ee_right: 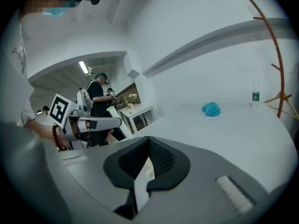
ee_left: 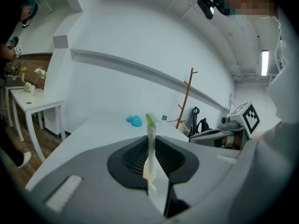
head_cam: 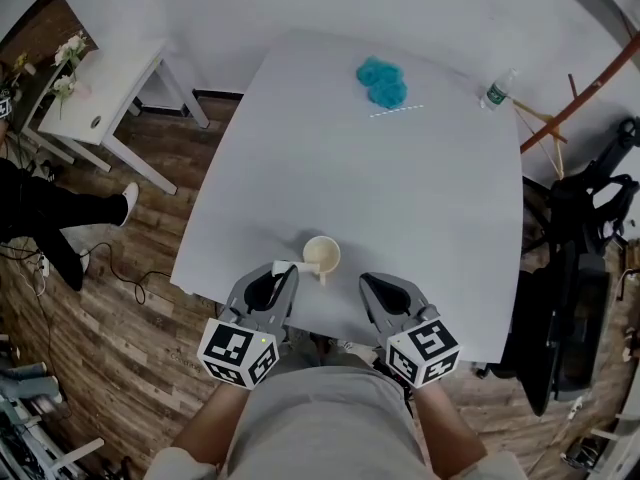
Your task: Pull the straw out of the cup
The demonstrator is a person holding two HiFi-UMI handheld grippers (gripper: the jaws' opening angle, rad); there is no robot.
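A cream cup (head_cam: 322, 256) stands near the front edge of the white table (head_cam: 400, 188). My left gripper (head_cam: 284, 272) sits just left of it, shut on a pale translucent straw (head_cam: 282, 266). In the left gripper view the straw (ee_left: 150, 143) stands upright between the dark pads of that gripper (ee_left: 151, 149), its green end (ee_left: 149, 119) on top. My right gripper (head_cam: 373, 284) hovers to the right of the cup, apart from it. Its jaws (ee_right: 148, 162) look closed together; only a small cream patch shows in the slit.
A blue cloth (head_cam: 381, 81), a second straw (head_cam: 397, 111) and a water bottle (head_cam: 497, 92) lie at the table's far side. A white side table (head_cam: 100, 78) stands to the left, a black chair (head_cam: 575, 268) and a wooden rack (head_cam: 585, 83) to the right. A person (ee_right: 99, 99) stands beyond.
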